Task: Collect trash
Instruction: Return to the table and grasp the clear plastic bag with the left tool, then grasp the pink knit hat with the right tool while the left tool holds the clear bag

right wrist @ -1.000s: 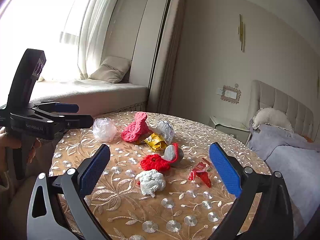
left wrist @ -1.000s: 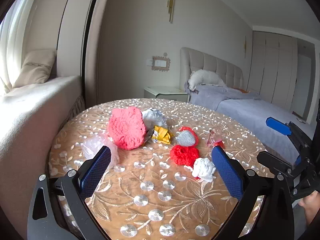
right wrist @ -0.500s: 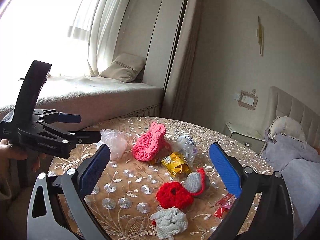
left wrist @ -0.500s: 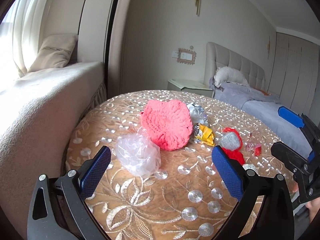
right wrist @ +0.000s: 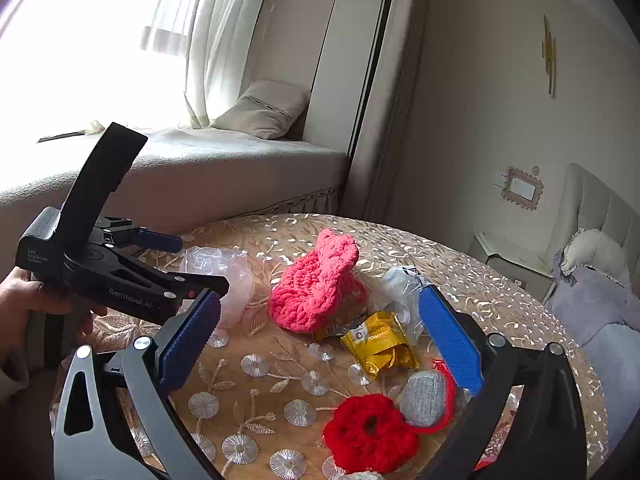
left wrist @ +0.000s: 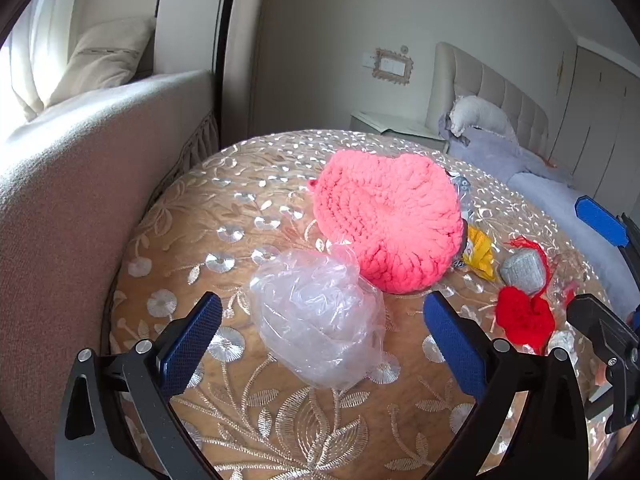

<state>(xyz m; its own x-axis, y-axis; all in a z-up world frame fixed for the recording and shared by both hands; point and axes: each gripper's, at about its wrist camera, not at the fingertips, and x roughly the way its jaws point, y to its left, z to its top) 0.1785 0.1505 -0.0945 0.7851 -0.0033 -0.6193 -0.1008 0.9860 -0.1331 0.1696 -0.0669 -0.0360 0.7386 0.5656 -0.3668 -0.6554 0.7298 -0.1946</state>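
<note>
The left gripper (left wrist: pixel 318 332) hangs low over the round table (left wrist: pixel 240 208) with its jaws spread wide and nothing between the pads but air; the crumpled clear plastic bag (left wrist: pixel 320 320) lies on the embroidered cloth right in the gap between them, closer to the right-hand pad, though whether either pad touches it I cannot tell. Just past the jaws, touching the far edge of the bag, sits a pink crocheted piece (left wrist: pixel 388 224). Out beyond the right-hand jaw are a yellow wrapper (left wrist: pixel 478 254), a grey pouch with a red cord (left wrist: pixel 524 270) and a red crocheted flower (left wrist: pixel 524 318), all close together on the table. The right gripper (right wrist: pixel 320 344) is also released, jaws wide apart and holding nothing, raised above the same table. Between its jaws lie the yellow wrapper (right wrist: pixel 378 344) and, nearer the camera, the red flower (right wrist: pixel 370 434) and the grey pouch (right wrist: pixel 424 398); the pink piece (right wrist: pixel 316 280) stands just beyond them, with a crumpled silver-white wrapper (right wrist: pixel 402 290) beside it toward the right-hand jaw. To the left of its left jaw, a hand (right wrist: pixel 32 304) holds the other gripper, whose tips reach the plastic bag (right wrist: pixel 224 272).
</note>
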